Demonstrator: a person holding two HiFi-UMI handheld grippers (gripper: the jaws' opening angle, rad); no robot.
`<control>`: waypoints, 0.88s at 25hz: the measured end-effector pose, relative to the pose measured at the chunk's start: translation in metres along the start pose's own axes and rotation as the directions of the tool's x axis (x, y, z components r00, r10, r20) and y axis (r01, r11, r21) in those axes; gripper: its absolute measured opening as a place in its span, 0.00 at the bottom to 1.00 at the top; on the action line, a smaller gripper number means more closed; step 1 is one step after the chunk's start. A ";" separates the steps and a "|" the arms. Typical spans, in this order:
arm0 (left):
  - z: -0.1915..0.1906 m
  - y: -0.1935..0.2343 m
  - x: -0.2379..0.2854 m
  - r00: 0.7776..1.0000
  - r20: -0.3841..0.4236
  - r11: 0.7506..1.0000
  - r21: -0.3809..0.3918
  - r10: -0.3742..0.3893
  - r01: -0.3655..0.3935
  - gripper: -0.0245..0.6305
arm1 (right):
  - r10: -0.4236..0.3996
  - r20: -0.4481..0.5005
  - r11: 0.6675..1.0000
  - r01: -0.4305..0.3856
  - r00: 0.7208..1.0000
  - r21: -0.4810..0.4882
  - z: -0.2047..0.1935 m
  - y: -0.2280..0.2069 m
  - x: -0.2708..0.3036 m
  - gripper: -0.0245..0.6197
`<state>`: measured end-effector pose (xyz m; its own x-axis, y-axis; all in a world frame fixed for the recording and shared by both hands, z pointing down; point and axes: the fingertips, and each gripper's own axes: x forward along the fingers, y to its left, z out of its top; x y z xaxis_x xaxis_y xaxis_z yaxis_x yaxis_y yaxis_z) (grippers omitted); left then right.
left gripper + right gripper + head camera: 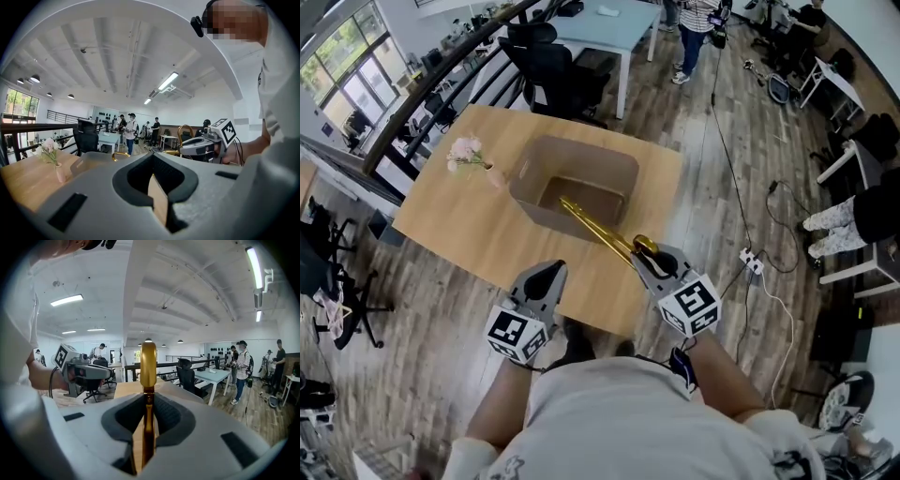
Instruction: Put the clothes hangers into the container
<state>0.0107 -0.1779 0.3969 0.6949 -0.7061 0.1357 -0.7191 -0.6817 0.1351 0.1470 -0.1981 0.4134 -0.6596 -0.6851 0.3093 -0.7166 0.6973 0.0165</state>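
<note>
Looking down, you see a big light wooden table (pixel 459 220) with a brown open-top plastic box (pixel 581 150) standing on it. A long gold metal clothes hanger (pixel 595 228) slants over the box's near wall with its far end inside the box. Your right gripper (pixel 647 258) is clamped on the hanger near its hook, your left gripper (pixel 546 274) is near it with jaws a little apart and nothing between them, and a small vase of pink flowers (pixel 469 155) stands left of the box.
</note>
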 end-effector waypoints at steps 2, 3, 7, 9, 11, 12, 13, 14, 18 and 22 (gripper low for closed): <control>-0.002 0.016 0.004 1.000 -0.008 1.000 -0.005 -0.005 0.005 0.05 | -0.005 -0.009 1.000 0.005 1.000 0.000 0.003 -0.004 0.017 0.14; -0.002 0.025 0.006 1.000 -0.011 1.000 -0.006 -0.009 0.008 0.05 | -0.008 -0.014 1.000 0.008 1.000 -0.002 0.005 -0.006 0.027 0.14; -0.002 0.057 0.011 1.000 -0.019 1.000 -0.011 -0.022 0.022 0.05 | -0.018 -0.040 1.000 0.018 0.999 -0.014 0.013 -0.012 0.063 0.14; -0.001 0.073 0.015 0.999 -0.021 1.000 -0.012 -0.028 0.028 0.05 | -0.028 -0.055 0.999 0.027 0.998 -0.022 0.015 -0.016 0.080 0.14; 0.000 0.087 0.018 0.999 -0.026 0.999 -0.012 -0.035 0.035 0.05 | -0.036 -0.069 0.999 0.033 0.997 -0.033 0.018 -0.020 0.095 0.14; 0.000 0.093 0.020 0.999 -0.028 0.999 -0.012 -0.038 0.038 0.05 | -0.039 -0.075 0.999 0.036 0.996 -0.040 0.020 -0.022 0.103 0.14; 0.000 0.100 0.021 0.999 -0.029 0.999 -0.011 -0.040 0.040 0.05 | -0.042 -0.080 0.998 0.038 0.996 -0.047 0.022 -0.024 0.110 0.14; 0.000 0.106 0.023 0.999 -0.029 0.999 -0.010 -0.041 0.041 0.05 | -0.046 -0.084 0.998 0.041 0.995 -0.053 0.024 -0.027 0.118 0.14; 0.000 0.128 0.029 0.998 -0.029 0.999 -0.012 -0.052 0.052 0.05 | -0.063 -0.102 0.996 0.056 0.993 -0.064 0.027 -0.039 0.148 0.14; -0.005 0.153 0.035 0.997 -0.039 0.998 -0.028 -0.060 0.059 0.05 | -0.087 -0.153 0.994 0.076 0.984 -0.077 0.023 -0.056 0.182 0.14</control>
<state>-0.0750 -0.3053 0.4275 0.7363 -0.6561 0.1655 -0.6766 -0.7163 0.1706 0.0624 -0.3663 0.4472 -0.5519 -0.7030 0.4486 -0.7451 0.6573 0.1133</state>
